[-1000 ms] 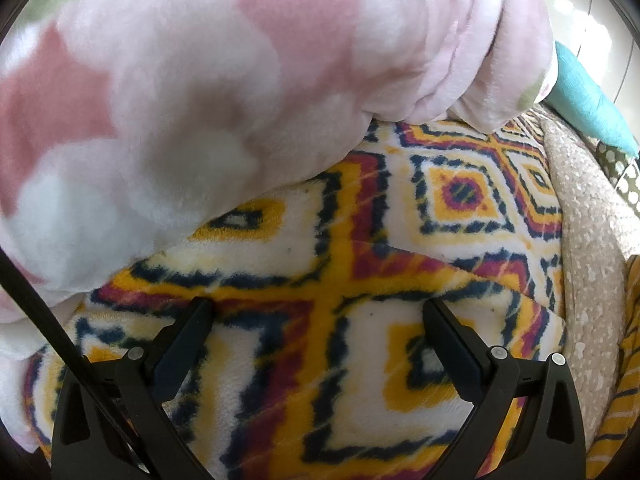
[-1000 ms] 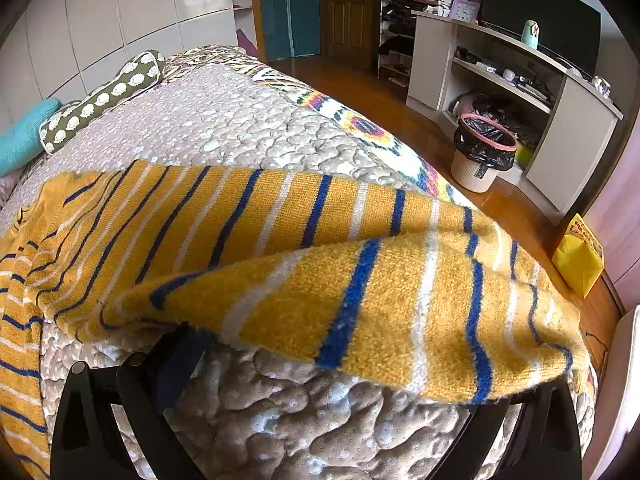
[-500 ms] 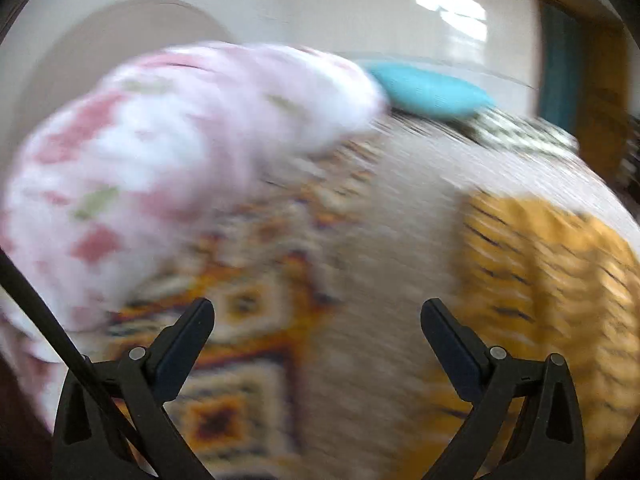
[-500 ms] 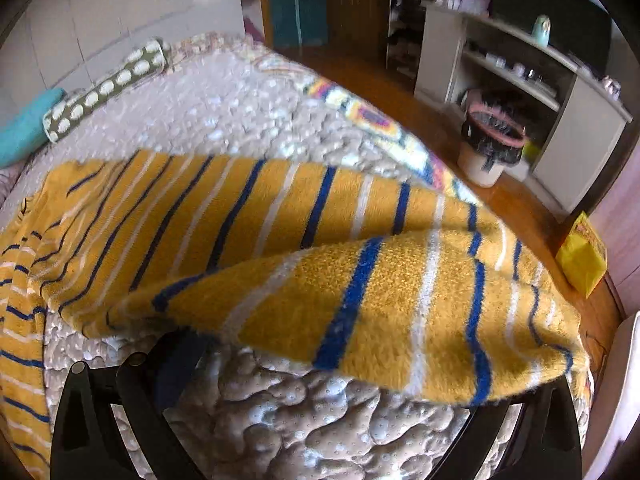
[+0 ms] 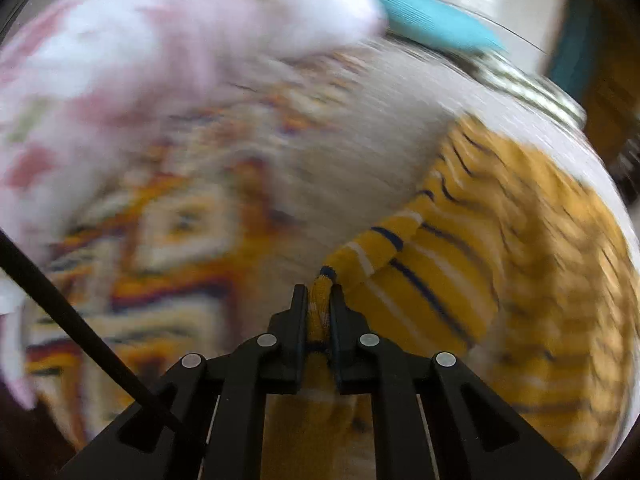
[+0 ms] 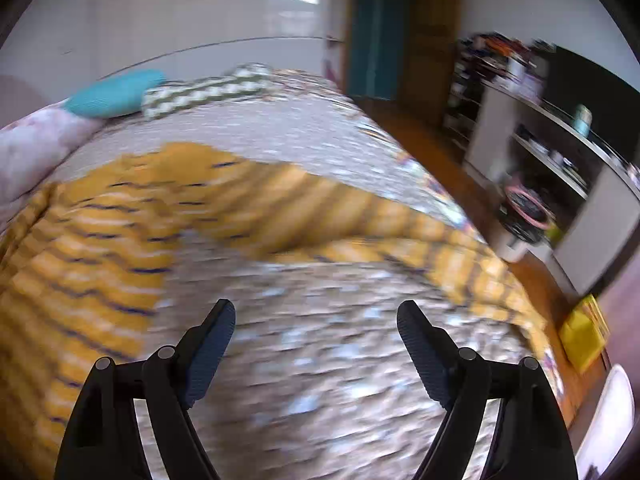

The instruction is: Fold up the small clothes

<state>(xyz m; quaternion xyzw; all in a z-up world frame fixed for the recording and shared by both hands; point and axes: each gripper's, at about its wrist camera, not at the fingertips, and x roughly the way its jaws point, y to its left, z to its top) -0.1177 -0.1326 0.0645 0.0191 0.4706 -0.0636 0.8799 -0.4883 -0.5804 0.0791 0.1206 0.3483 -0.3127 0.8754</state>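
Observation:
A yellow knit garment with blue and white stripes (image 5: 520, 264) lies spread on the grey quilted bed. My left gripper (image 5: 319, 300) is shut on a bunched corner of it, the fabric pinched between the black jaws. In the right wrist view the same garment (image 6: 92, 248) stretches across the bed from the left to a sleeve at the right. My right gripper (image 6: 316, 328) hovers over bare quilt in front of the garment; its jaws are closing and hold nothing. Both views are motion-blurred.
A pink and white fleece blanket (image 5: 160, 60) is heaped at the left over a yellow patterned blanket (image 5: 168, 248). A turquoise pillow (image 6: 116, 94) and a green patterned pillow (image 6: 204, 94) lie at the bed's head. Shelves, a bin (image 6: 524, 216) and wooden floor are at the right.
My left gripper swung from the patterned blanket to the garment and shut on its corner. My right gripper pulled back from under the garment's fold, now over bare quilt with narrower jaws.

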